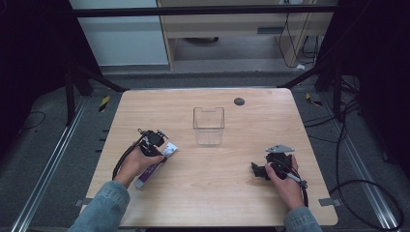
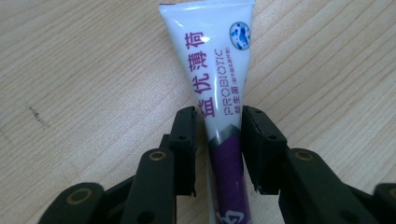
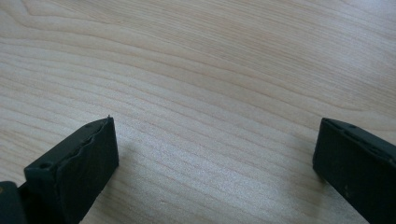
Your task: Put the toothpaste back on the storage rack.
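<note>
I had the left gripper (image 2: 218, 140) pinching the tube (image 2: 217, 79) at its middle to lift it level, while the right gripper (image 3: 215, 154) rested spread wide over the bare table (image 3: 210, 60), near the right.

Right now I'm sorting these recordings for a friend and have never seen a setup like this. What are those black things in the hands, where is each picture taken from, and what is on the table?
There is no robot here. A person sits at a wooden table and holds a hand-operated tool with two black jaws in each hand.

The wide picture comes from a fixed camera above, looking down on the table. The other two come from small cameras riding on each tool, looking along its jaws.

On the table stands a clear plastic box, near the middle. At the left lies a white and purple tube printed with "PROBIOTIC".

The left gripper has its jaws closed against the sides of the tube, which appears to lie flat on the wood. The right gripper has its jaws wide apart over bare wood, holding nothing.
</note>
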{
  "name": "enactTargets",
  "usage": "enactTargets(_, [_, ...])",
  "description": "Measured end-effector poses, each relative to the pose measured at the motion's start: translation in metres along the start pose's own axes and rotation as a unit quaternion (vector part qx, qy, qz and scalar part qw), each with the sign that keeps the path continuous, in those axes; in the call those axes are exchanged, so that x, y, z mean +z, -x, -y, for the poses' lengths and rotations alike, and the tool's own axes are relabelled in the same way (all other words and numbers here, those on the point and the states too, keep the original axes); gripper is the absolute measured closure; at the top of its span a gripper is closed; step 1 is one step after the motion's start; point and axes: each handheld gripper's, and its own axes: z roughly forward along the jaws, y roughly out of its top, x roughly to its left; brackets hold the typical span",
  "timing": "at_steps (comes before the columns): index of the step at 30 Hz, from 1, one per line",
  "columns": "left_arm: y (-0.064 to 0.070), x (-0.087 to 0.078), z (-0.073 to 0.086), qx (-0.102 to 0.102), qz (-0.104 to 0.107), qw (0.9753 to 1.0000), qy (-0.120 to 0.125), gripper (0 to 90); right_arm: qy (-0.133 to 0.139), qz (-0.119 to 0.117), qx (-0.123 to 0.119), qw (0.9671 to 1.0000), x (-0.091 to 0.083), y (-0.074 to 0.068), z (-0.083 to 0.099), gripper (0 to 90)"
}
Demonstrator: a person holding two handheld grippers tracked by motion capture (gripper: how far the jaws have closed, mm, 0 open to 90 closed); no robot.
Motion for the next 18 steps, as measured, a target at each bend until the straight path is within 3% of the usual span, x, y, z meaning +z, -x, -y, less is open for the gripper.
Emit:
enactTargets(8, [0.0019, 0.0024, -0.0011, 0.002, 0.003, 1.0, -0.003, 73.1, 0.0, 0.0, -0.001, 1.0, 0.0, 0.0001, 0.0, 0.5])
enactTargets(18, [0.0043, -0.0004, 0.0017, -0.001, -0.012, 0.9999, 0.012, 76.2, 0.0, 0.0, 0.0, 1.0, 0.0, 0.0, 0.0, 0.5])
